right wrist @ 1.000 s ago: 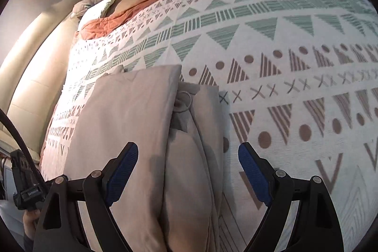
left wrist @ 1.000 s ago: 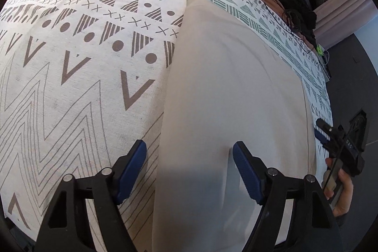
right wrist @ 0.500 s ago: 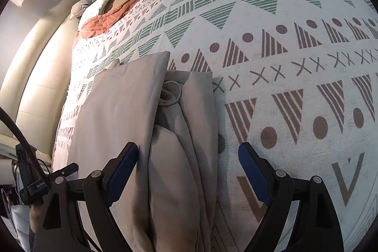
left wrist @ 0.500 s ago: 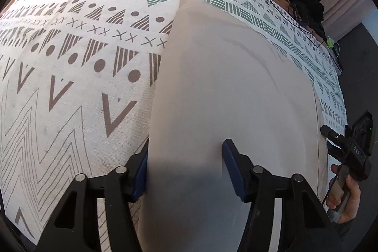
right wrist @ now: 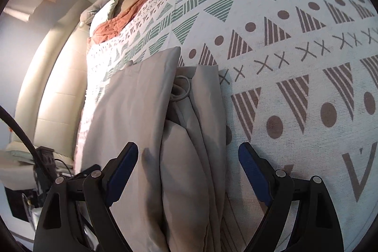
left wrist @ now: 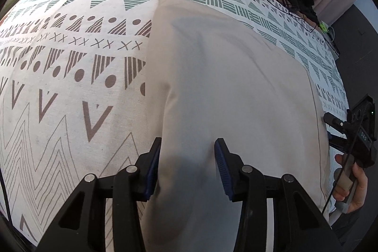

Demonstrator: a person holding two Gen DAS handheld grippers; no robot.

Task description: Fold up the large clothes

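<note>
Two tongs over beige garment [left wrist: 231, 91], L [left wrist: 186, 167] closing on its edge fold, R [right wrist: 186, 169] released, patterned bedspread [left wrist: 70, 58] underneath.

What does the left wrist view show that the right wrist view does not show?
Only the left wrist view shows the smooth top face of the beige garment, the left gripper closing around a raised fold of it, and the person's hand. Only the right wrist view shows the garment's layered folded edge with a drawstring loop, and the open right gripper. Both show the patterned bedspread.
</note>
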